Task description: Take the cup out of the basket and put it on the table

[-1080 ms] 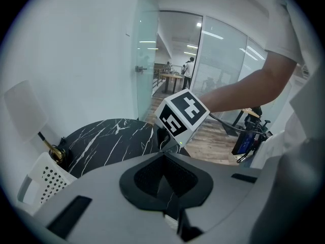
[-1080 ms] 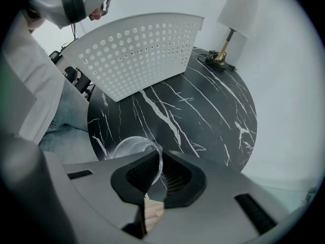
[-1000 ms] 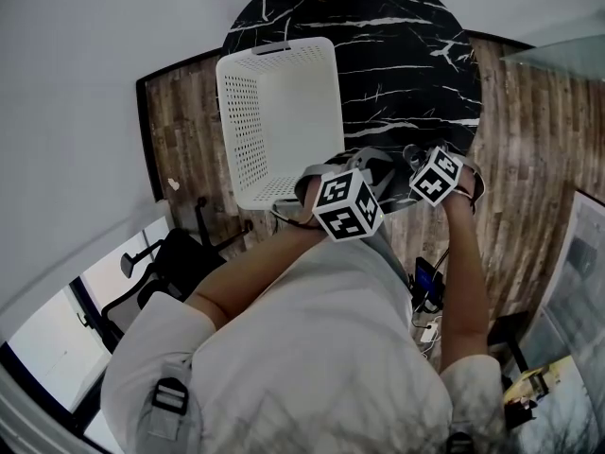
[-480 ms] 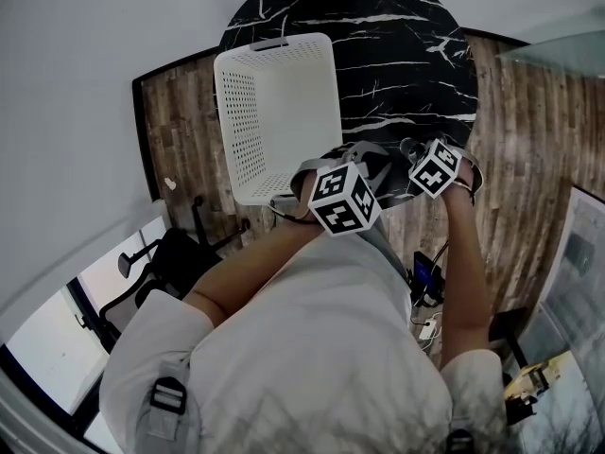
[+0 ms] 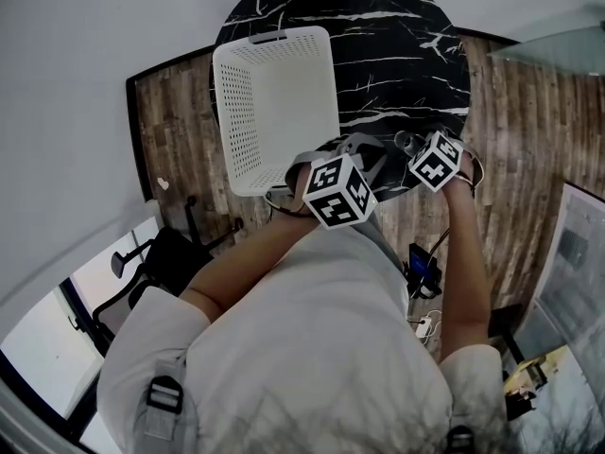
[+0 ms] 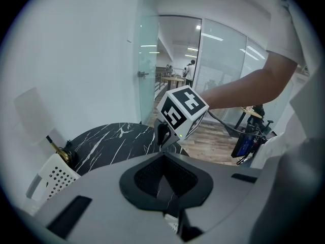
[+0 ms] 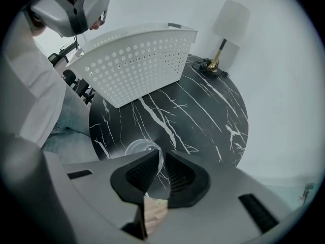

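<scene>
Your right hand-held gripper (image 7: 161,157) is closed down narrow on the wall of the clear cup (image 7: 137,147): in the right gripper view the cup's thin edge runs between the two pads, and its round rim shows just to the left of them. The cup is out of the basket (image 5: 236,112) and sits low over the near part of the counter (image 5: 397,55), on the black marble with white veins. I cannot tell whether its base touches the surface. The white perforated basket stands on the counter's left side, clear of the cup, with its open top facing up in the head view. Your left hand-held gripper (image 6: 162,156) has its jaws drawn together at the tips with nothing between them. It is held at the counter's near edge, just beside the basket's near end. From the left gripper view you look across the marble at the marker cube (image 6: 182,111) of your right hand-held gripper, which is close by. A lamp (image 7: 228,19) with a pale shade and a brass stem stands at the counter's far edge, beyond the basket. Wooden floor (image 5: 529,140) surrounds the counter, and an office chair (image 5: 151,263) stands to your left.
</scene>
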{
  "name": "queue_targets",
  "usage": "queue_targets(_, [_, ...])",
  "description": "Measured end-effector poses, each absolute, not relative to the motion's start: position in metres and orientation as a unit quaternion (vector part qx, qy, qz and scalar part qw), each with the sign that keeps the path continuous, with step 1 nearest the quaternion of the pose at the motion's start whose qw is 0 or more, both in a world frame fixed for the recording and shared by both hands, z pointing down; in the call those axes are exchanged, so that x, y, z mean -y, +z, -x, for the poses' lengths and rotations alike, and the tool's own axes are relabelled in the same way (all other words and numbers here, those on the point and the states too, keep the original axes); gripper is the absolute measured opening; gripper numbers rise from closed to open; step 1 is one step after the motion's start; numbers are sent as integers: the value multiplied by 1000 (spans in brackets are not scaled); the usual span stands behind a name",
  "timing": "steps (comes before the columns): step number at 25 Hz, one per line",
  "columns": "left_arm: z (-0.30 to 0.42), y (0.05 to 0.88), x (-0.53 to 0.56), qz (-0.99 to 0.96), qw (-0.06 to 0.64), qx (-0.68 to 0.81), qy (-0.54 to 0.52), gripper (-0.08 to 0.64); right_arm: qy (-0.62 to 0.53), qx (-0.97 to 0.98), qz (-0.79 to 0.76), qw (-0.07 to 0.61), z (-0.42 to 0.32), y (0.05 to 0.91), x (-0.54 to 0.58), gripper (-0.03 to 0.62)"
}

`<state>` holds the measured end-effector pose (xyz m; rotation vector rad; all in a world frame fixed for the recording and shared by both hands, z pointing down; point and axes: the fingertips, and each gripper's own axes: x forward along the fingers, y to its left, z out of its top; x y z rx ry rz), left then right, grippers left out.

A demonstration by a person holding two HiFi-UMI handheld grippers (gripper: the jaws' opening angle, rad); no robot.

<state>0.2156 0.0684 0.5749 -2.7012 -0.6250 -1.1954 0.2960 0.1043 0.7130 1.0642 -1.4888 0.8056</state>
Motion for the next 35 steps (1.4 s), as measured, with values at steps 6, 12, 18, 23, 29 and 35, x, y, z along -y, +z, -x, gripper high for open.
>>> queue_targets(6, [-209,566,-67,897,69,201,-388,6,328,625,-458,540,-293,694,-100,25])
queue_targets(12, [-198,553,-69,902,78,195,-378,6,312,621,-480,535,-286,669,-101,25])
queue_targets(18, [-179,543,-70,906,88,184,-372,6,280,618,-525,514,-275,632,-98,25])
queue_targets(23, [-161,530,-64,913,92,162,-362,6,252,622,-565,480,-262,594,-90,23])
queue_targets(29, [-136,498,-47,933,73,120,-332,6,214,642,-623,391,-237,530,-65,18])
queue_targets(35, [-111,445,-22,961,28,68,-267,6,151,673,-650,320,-203,460,-37,17])
